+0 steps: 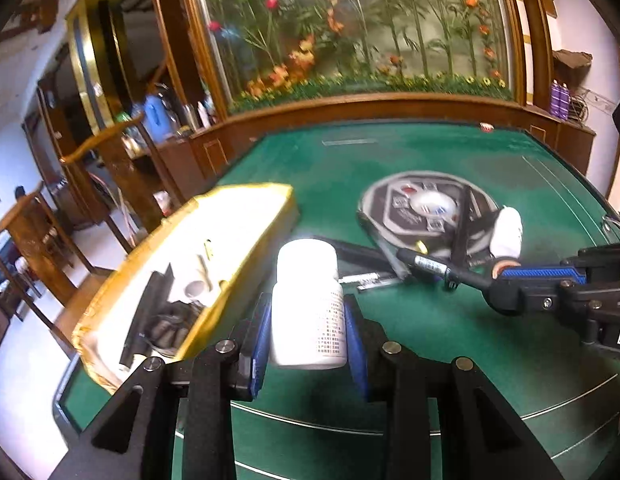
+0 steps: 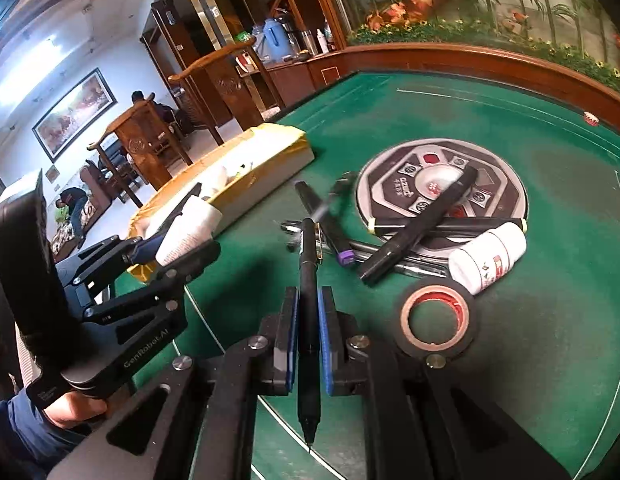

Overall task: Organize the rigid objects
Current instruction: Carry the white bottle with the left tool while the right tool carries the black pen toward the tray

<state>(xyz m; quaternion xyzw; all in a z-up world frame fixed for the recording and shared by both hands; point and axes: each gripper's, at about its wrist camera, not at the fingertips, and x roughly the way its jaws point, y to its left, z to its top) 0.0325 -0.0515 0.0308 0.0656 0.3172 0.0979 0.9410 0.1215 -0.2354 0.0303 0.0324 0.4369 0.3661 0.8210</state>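
Note:
My left gripper (image 1: 307, 320) is shut on a white pill bottle (image 1: 307, 304) and holds it upright above the green table, just right of the yellow box (image 1: 245, 216). The gripper also shows in the right wrist view (image 2: 165, 252). My right gripper (image 2: 308, 320) is shut on a black pen (image 2: 308, 280), held lengthwise between the blue pads. The pen also shows in the left wrist view (image 1: 438, 270). The yellow box (image 2: 277, 160) holds several small items.
A round grey dial (image 2: 442, 188) sits mid-table with black markers (image 2: 422, 224) lying across it. A second white bottle (image 2: 488, 256) lies on its side beside a roll of black tape (image 2: 438, 320). Wooden chairs (image 2: 213, 80) stand beyond the table's left edge.

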